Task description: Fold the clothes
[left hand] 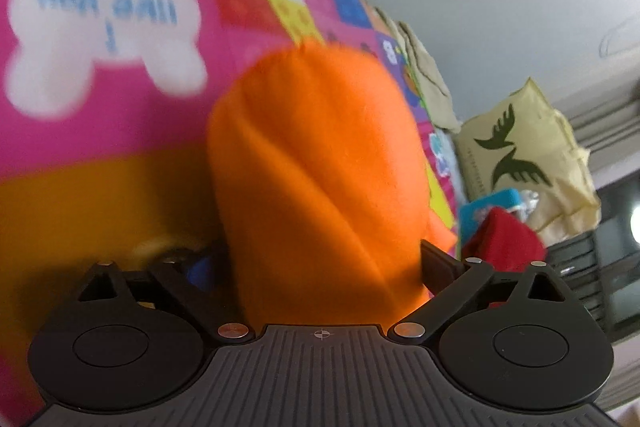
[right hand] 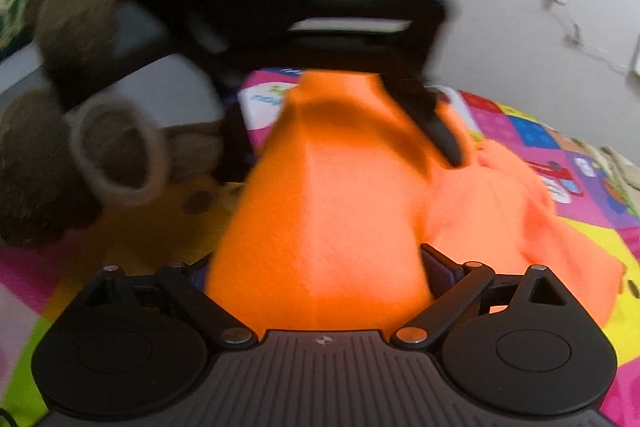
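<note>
Your left gripper [left hand: 320, 267] has its fingers closed down on the orange garment [left hand: 316, 167]; the cloth fills the gap between them completely and rises as a rounded bunch through the centre of the left wrist frame. I judge this a pinch on an edge or corner, held so the fabric hangs free of the play mat [left hand: 120, 99] in the upper left.

Your right gripper [right hand: 320, 267] shows the same condition: fingers shut onto the orange garment [right hand: 328, 211], with cloth packed between them at lower centre. The rest of the garment spreads to the right of that frame, lying on the play mat [right hand: 532, 135]. In the upper half, the other gripper's body [right hand: 280, 7] reaches down onto the same cloth (both frames are blurred, so the exact pinch point cannot be told).

Two grips on one edge suggest you are lifting it to carry it over for a fold. Keep both pinches level, or the fold line will likely skew.

A red cloth [left hand: 504, 239] and a cream bag [left hand: 532, 155] sit at the right of the left wrist frame, apart from the work.
</note>
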